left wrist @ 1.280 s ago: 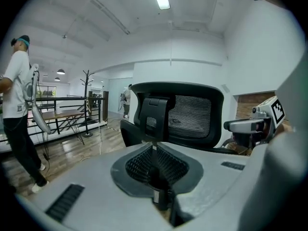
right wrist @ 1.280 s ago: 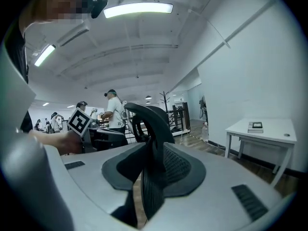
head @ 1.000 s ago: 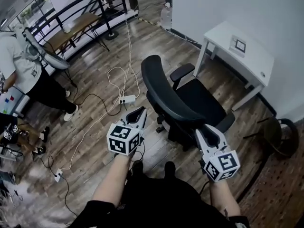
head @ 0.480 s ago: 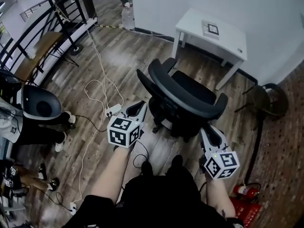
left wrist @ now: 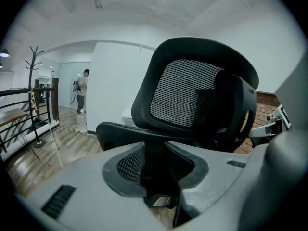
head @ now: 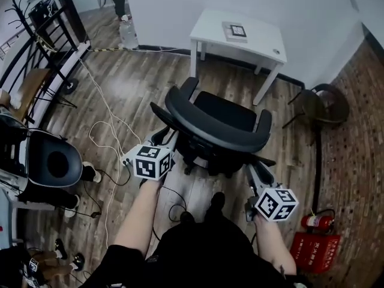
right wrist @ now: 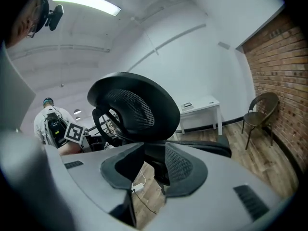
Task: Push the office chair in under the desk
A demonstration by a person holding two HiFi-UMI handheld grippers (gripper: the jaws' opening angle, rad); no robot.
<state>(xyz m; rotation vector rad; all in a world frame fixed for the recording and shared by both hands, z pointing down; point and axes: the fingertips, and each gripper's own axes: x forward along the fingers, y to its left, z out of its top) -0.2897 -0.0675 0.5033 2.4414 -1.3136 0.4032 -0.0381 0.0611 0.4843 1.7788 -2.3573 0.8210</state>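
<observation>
The black office chair stands on the wood floor with its mesh backrest toward me, its seat facing the white desk at the wall. My left gripper sits at the chair's left side, under the left armrest. In the left gripper view its jaws are shut on a dark chair post. My right gripper is at the chair's right rear. Its jaws are opening, with a chair post between them and a gap beside it.
A wicker chair stands right of the desk by the brick wall. A fire extinguisher lies by my right foot. Cables and a power strip run along the floor at left, near another black chair and a railing.
The chair has swung round so that its back faces me and its seat faces the desk, and it stands closer to the desk. Both grippers stayed at its sides.
</observation>
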